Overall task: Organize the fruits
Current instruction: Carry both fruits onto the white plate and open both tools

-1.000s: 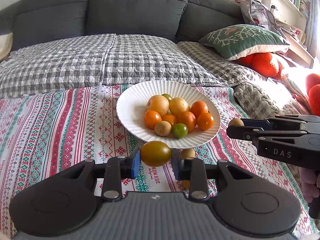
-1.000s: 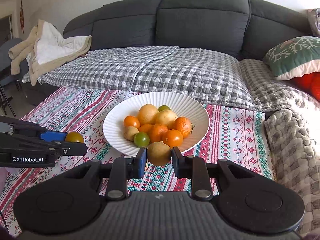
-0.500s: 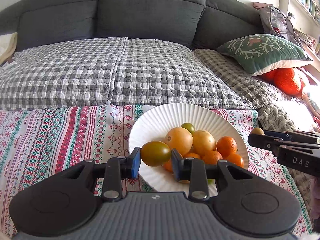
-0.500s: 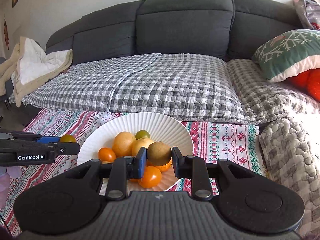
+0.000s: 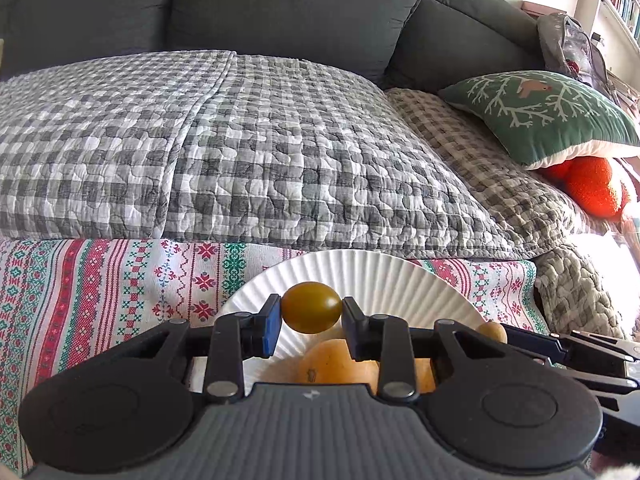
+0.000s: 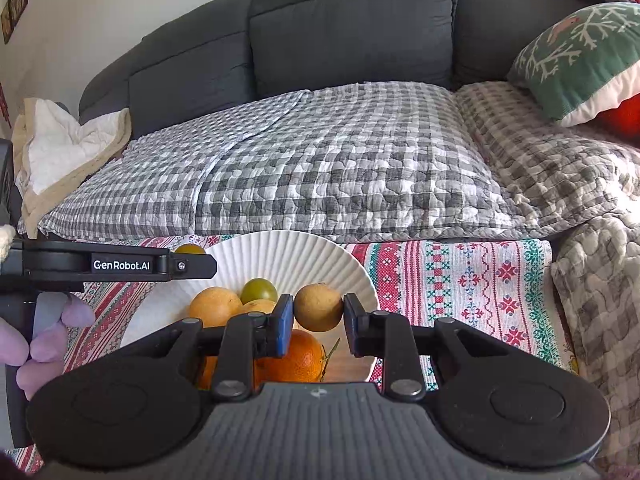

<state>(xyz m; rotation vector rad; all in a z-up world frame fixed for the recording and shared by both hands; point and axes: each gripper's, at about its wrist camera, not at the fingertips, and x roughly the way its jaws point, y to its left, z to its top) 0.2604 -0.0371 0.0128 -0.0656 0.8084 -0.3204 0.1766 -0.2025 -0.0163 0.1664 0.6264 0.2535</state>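
**Both grippers hold fruit over the plate**

Left gripper is clamped on a smooth, glossy olive-brown tomato, oval, w/ pads pressing both ends. Right gripper is closed on a matte tan round fruit, skin dull and slightly rough. Both fruits hang above a white plate w/ a fluted, ribbed rim. In the plate: a pebbly-skinned orange, pale yellow-orange round fruits, one small green tomato. Plate sits on a woven red-green-white patterned cloth. Behind: grey-white checked quilt, puckered stitching, on a dark grey fabric sofa. Green cushion w/ white branch print at right.
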